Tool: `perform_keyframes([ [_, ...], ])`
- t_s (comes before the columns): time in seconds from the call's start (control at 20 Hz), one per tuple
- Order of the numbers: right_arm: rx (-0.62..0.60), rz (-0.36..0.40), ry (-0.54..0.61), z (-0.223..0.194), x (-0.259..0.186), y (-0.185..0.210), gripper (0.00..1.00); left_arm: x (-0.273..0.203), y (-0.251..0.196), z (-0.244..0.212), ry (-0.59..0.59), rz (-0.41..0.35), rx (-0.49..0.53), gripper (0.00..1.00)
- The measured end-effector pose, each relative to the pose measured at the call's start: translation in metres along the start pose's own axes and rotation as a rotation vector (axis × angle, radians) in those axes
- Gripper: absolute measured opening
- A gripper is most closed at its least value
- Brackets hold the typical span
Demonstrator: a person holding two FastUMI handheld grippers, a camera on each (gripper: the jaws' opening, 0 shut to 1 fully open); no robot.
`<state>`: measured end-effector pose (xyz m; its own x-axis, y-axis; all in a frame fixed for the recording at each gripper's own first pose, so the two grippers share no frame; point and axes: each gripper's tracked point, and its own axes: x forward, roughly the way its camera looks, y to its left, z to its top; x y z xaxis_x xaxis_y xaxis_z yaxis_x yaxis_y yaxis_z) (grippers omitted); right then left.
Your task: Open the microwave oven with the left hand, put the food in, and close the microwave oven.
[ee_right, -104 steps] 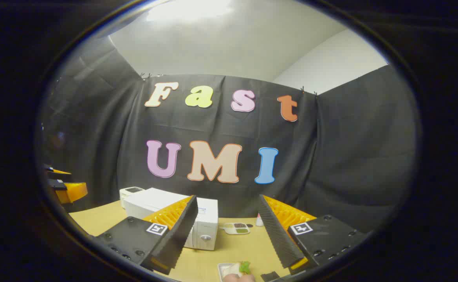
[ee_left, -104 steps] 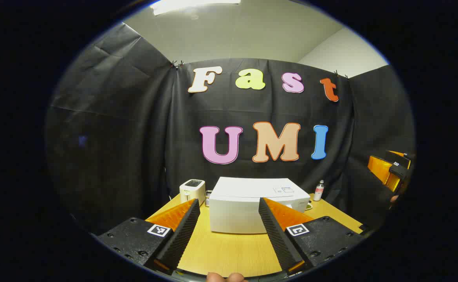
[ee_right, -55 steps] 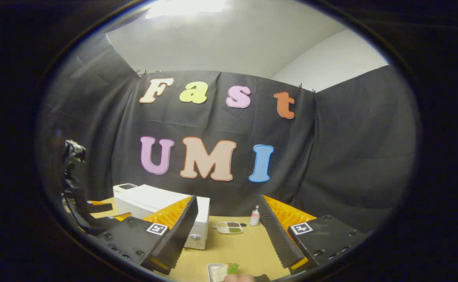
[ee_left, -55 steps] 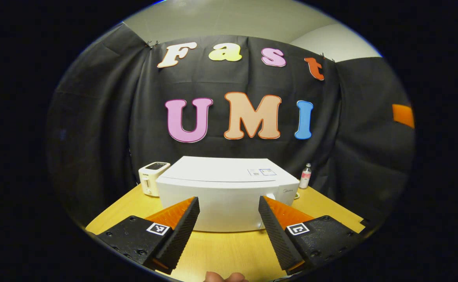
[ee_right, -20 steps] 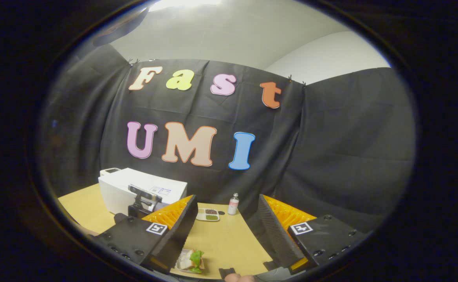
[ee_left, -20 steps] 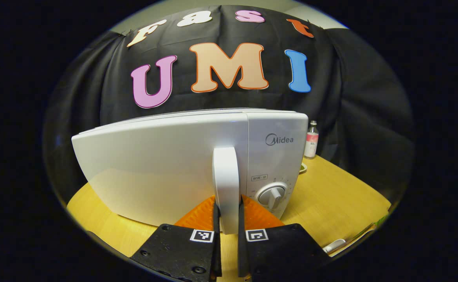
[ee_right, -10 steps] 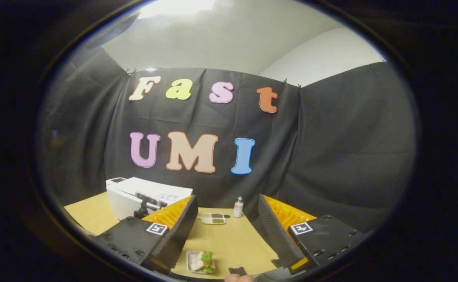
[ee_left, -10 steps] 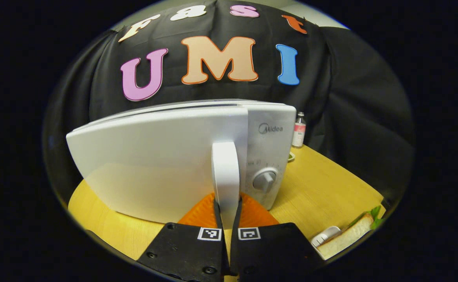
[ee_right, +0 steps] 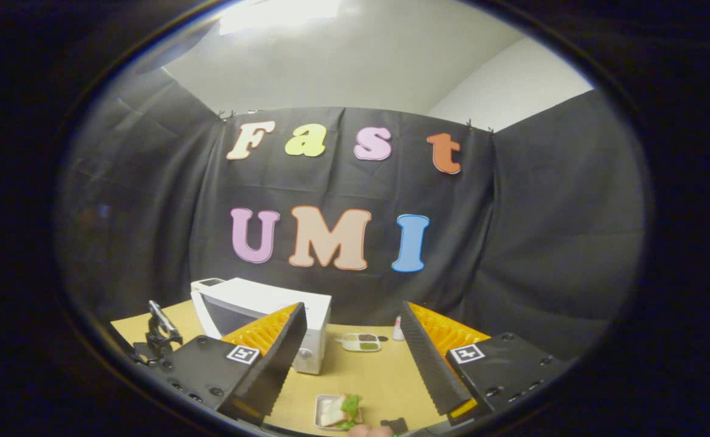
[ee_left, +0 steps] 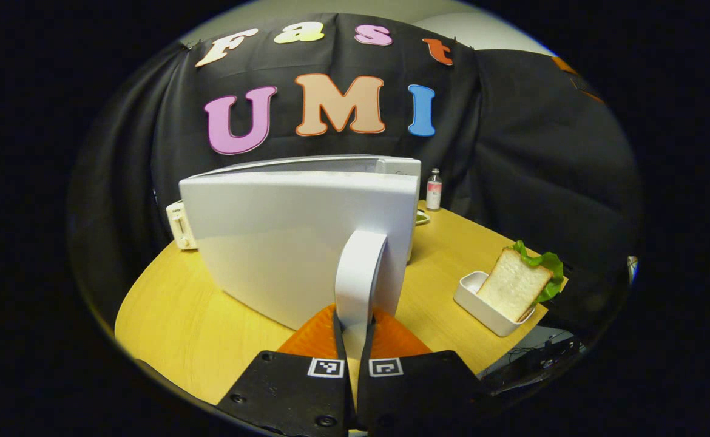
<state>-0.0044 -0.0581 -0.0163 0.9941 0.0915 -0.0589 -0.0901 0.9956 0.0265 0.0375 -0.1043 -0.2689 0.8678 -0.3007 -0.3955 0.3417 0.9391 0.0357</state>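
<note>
Clamping the upright door handle [ee_left: 360,273] of the microwave oven [ee_left: 306,237], the left hand-held gripper [ee_left: 352,331] has both fingers pressed on it, door swung partly out. The sandwich [ee_right: 340,410] sits in its tray on the worktop [ee_right: 379,376], directly below and between the right hand-held gripper [ee_right: 352,358] fingers, which stand apart, so by my judgement the right hand is nearer the food, with the oven off to its left.

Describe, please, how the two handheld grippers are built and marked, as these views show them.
Each gripper carries two wedge-shaped fingers on flat black base plates with screw heads. The left gripper has a small square black-and-white tag on each plate. The right gripper bears the same kind of tags, and its fingers have ridged, saw-toothed inner faces and ribbed backs.
</note>
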Motion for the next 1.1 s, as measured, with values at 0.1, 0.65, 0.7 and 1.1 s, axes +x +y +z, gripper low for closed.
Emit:
perform_keyframes([
  [0.1, 0.008, 0.034, 0.0, -0.003, 0.008, 0.018, 0.97, -0.028, 0.026, -0.01, 0.01, 0.061, -0.003, 0.01],
  [0.65, 0.02, 0.171, -0.012, -0.008, 0.034, 0.106, 0.97, -0.11, 0.171, -0.047, 0.07, 0.234, -0.156, 0.0],
  [0.7, 0.016, 0.17, -0.015, -0.008, 0.034, 0.107, 0.97, -0.111, 0.171, -0.047, 0.073, 0.224, -0.153, 0.0],
  [1.1, -0.013, 0.103, 0.006, -0.022, 0.025, 0.089, 0.97, -0.111, 0.176, -0.046, 0.081, 0.205, -0.138, 0.0],
])
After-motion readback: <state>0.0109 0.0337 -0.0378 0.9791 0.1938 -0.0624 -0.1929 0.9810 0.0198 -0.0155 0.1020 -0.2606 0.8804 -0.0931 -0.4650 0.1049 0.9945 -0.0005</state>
